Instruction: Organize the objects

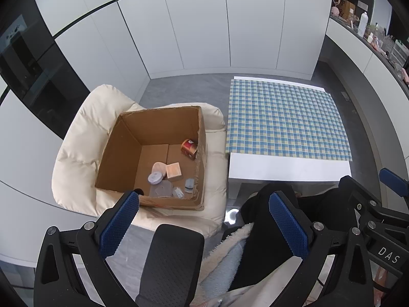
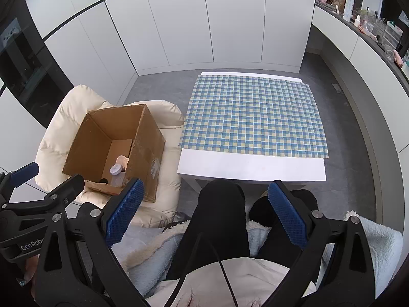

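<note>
An open cardboard box (image 1: 120,153) (image 2: 147,151) rests on a cream padded chair (image 1: 76,148) (image 2: 56,133). Inside it lie a red can (image 1: 189,148), a small wooden block (image 1: 174,171), a round lidded jar (image 1: 155,178) (image 2: 115,170) and several clear packets (image 1: 163,189). My left gripper (image 1: 204,199) hangs open just in front of the box with nothing between its fingers. My right gripper (image 2: 205,192) is open too, held over the person's lap. The left gripper (image 2: 24,172) shows at the left edge of the right wrist view, and the right gripper (image 1: 393,181) at the right edge of the left wrist view.
A low white table (image 1: 288,171) (image 2: 251,170) with a blue checked cloth (image 1: 286,120) (image 2: 253,115) stands right of the chair. The person's dark-clad legs (image 2: 219,217) and fleece robe (image 2: 378,235) fill the foreground, beside a black armrest (image 1: 173,261). White cabinets (image 1: 204,25) line the back; a cluttered counter (image 1: 370,38) runs along the right.
</note>
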The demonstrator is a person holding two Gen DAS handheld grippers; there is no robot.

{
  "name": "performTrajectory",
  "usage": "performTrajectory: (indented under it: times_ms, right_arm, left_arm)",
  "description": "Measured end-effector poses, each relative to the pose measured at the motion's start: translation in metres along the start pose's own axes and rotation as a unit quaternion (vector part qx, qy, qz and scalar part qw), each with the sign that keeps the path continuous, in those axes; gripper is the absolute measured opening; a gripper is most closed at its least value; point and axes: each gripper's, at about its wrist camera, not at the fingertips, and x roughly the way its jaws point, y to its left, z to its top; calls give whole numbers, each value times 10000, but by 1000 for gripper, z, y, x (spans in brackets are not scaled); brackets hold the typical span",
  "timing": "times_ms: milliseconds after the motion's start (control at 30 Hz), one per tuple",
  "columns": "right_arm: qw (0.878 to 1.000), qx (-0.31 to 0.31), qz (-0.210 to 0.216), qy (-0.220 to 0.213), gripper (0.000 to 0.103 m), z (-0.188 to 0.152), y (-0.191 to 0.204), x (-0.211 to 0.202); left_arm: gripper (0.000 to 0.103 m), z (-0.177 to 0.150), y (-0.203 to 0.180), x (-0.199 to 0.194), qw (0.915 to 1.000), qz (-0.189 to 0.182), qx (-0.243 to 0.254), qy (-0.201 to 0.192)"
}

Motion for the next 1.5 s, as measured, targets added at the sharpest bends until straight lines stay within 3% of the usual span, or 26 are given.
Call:
performTrajectory:
  times_ms: [1500]
  right_arm:
    - [9999,-57,-118,107,99,1,-6,9]
  left_arm:
    - [102,2,-5,8,9998,-103,-65,141]
